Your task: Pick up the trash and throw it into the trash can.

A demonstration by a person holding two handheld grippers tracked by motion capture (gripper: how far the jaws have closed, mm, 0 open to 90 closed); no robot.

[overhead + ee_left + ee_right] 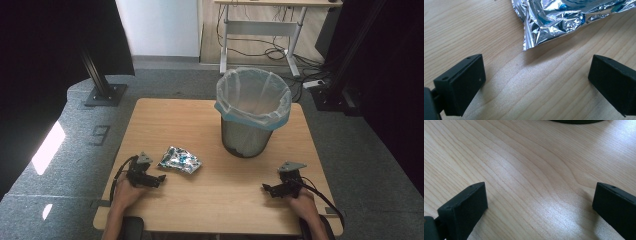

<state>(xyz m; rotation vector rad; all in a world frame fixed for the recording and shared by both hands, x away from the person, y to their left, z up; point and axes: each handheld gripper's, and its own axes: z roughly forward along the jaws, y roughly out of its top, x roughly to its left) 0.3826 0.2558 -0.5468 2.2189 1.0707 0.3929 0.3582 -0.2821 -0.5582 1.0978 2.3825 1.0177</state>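
One crumpled foil wrapper [564,20] just beyond the left gripper's [536,80] wide-apart jaws

I see a worktop [210,200] of pale wood-grain laminate, smooth with a soft satin sheen where light falls on it. Near its left front edge lies a crumpled foil wrapper [179,160], mirror-bright silver with blue print, creased into sharp glossy facets. Toward the far right corner stands a waste bin [246,137] of dark metal mesh, matt, lined with a thin translucent plastic bag [253,95] that looks filmy and faintly blue at the folded rim. The left gripper [156,178] and right gripper [268,189] are matt black plastic; their jaws look dull, finely grainy, like foam or rubber.
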